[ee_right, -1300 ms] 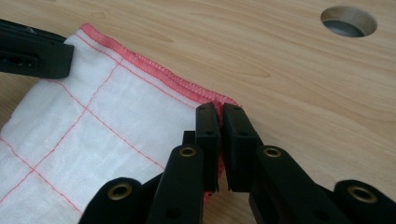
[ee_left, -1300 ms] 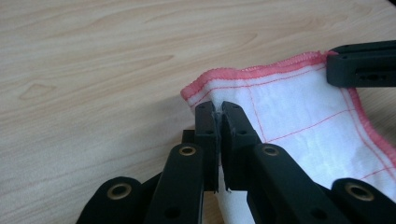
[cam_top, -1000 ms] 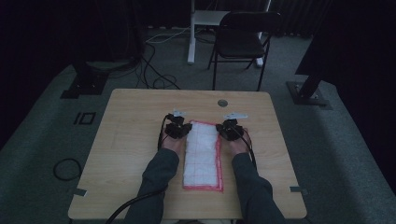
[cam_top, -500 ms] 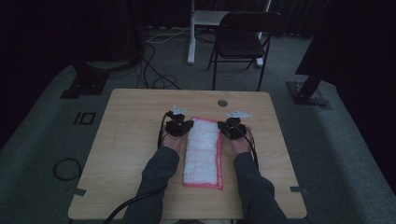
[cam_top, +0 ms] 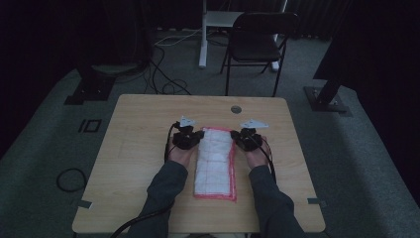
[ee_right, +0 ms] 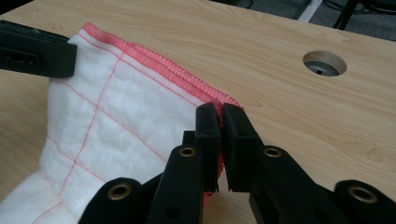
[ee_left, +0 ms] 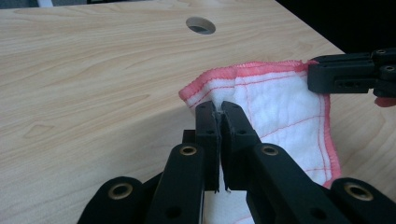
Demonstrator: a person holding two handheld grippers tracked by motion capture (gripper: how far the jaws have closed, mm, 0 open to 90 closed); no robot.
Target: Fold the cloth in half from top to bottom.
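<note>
The folded white cloth (cam_top: pixel 215 162) with its pink hem is laid on the counter (cam_top: pixel 133 148) between the two forearms, its long axis running from the person's edge toward the far side. Its two far corners are each pinched: the left hand-held gripper (ee_left: pixel 219 112) is clenched on the left far corner, the right hand-held gripper (ee_right: pixel 220 114) on the right far corner, and that far edge is raised slightly off the counter. Neither hand is nearer; the rest of the cloth lies toward the person, so a fold would likely be carried along that axis.
</note>
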